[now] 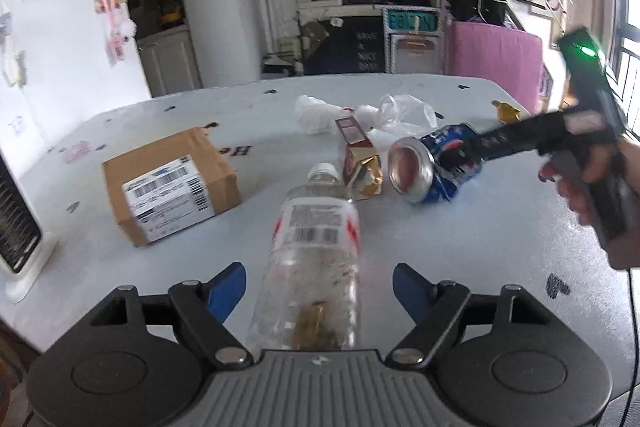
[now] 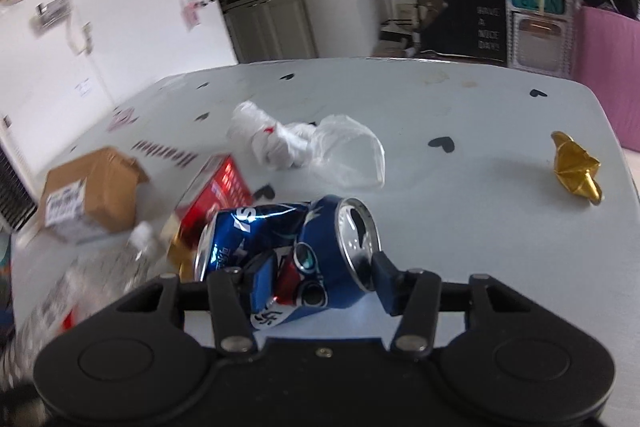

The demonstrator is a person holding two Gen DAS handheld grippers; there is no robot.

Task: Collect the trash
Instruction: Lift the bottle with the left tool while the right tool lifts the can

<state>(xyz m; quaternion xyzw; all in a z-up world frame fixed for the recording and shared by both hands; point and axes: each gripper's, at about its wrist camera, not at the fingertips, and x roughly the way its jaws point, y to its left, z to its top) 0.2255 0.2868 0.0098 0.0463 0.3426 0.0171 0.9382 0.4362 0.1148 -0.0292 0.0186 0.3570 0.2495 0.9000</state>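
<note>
A clear plastic bottle (image 1: pixel 316 227) lies on the white table (image 1: pixel 500 247), cap pointing away. Its base sits between the blue fingers of my left gripper (image 1: pixel 319 279), which stands open with a gap on each side. A dented blue soda can (image 2: pixel 312 235) lies on its side to the right of the bottle. My right gripper (image 2: pixel 322 273) is shut on it, one pad in the dent, the other against the lid rim. In the left wrist view the can (image 1: pixel 436 167) shows its bottom, and a hand (image 1: pixel 576 199) holds that gripper.
A red and gold carton (image 1: pixel 354 155) lies between bottle and can. Crumpled clear plastic bags (image 2: pixel 320 147) sit behind them, and a gold wrapper (image 2: pixel 576 171) lies at the far right. A cardboard box (image 1: pixel 172 183) stands left, with a white appliance (image 1: pixel 16 227) at the left edge.
</note>
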